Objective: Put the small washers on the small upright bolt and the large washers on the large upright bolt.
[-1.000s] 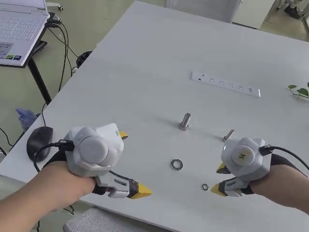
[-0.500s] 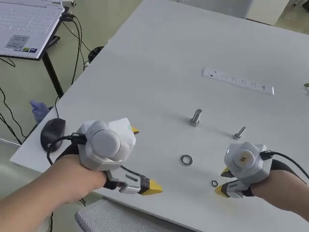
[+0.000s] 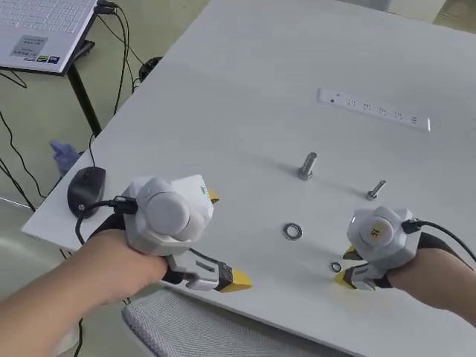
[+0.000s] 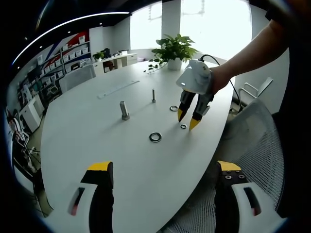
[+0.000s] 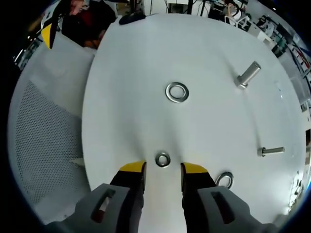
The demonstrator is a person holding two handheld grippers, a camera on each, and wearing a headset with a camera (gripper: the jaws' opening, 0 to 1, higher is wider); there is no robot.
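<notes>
A small washer (image 5: 163,159) lies flat on the white table, just ahead of my right gripper (image 5: 163,168) and between its open yellow tips. From the head view it (image 3: 335,267) sits right beside that gripper (image 3: 345,266). Farther out lies a large washer (image 5: 177,92) (image 3: 292,231). A third washer (image 5: 224,179) rests right of the right jaw. The large bolt (image 3: 307,166) and the small bolt (image 3: 375,190) stand upright beyond them. My left gripper (image 4: 165,167) (image 3: 225,239) hovers open and empty at the near table edge.
A white power strip (image 3: 374,110) lies behind the bolts. A mesh chair (image 3: 186,331) is under the near table edge (image 3: 89,242). On the left are a black mouse (image 3: 85,190), and a laptop (image 3: 44,33) on a side stand. A potted plant (image 4: 174,48) stands at the table's far end.
The head camera has shifted. My right gripper has edged closer to the small washer, so its tips now flank it. The left gripper has barely moved and the washers lie where they were.
</notes>
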